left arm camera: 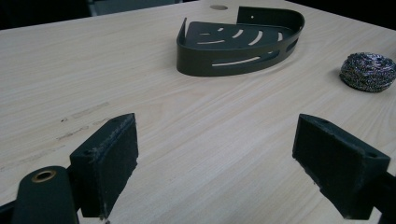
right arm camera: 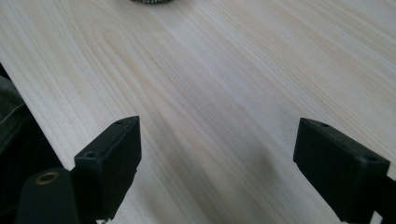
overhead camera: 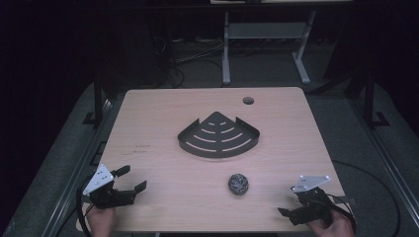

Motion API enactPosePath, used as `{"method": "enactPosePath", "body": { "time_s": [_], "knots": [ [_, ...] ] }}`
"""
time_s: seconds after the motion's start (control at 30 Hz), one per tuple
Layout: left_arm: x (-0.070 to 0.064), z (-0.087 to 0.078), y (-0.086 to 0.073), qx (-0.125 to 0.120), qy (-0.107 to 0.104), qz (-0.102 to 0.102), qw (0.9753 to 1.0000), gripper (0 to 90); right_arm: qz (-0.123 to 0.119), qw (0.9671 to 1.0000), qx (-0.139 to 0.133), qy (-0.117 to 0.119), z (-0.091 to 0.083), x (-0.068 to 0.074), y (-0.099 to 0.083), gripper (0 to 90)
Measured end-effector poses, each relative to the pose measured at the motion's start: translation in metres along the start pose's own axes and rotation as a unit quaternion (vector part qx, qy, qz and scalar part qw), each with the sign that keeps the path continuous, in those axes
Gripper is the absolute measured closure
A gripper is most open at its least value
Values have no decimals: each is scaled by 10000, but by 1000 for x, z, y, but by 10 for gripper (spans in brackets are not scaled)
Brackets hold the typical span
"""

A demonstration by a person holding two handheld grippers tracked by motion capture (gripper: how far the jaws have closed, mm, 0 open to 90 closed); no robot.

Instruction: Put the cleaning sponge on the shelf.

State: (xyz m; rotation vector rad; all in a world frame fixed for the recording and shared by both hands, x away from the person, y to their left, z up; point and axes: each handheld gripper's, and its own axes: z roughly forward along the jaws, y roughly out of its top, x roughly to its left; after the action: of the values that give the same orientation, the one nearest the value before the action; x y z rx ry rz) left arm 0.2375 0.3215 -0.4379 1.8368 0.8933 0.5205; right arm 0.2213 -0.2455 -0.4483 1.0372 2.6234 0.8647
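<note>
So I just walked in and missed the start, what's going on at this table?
A person holds a gripper in each hand at the near edge of the wooden table. The left gripper and right gripper are both open and hold nothing. A steel wool scrubber lies between them, untouched. Farther back sits a dark corner shelf tray, nothing in it.

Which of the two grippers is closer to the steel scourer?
The right gripper: the steel scourer lies nearer it than the left gripper.
</note>
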Motion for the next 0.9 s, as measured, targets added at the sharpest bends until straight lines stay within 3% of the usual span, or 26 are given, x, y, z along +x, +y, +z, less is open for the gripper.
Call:
{"method": "enactPosePath", "body": {
  "time_s": [0.53, 0.9],
  "knots": [
    [0, -1, -1, -4, 4, -27, 10000, 137, -303, 9992, 100, 226, 7, 11, 24, 146],
    [1, -1, -1, -28, 11, -31, 10000, 137, -537, 9980, 228, 255, 11, 18, 41, 146]
  ]
}}
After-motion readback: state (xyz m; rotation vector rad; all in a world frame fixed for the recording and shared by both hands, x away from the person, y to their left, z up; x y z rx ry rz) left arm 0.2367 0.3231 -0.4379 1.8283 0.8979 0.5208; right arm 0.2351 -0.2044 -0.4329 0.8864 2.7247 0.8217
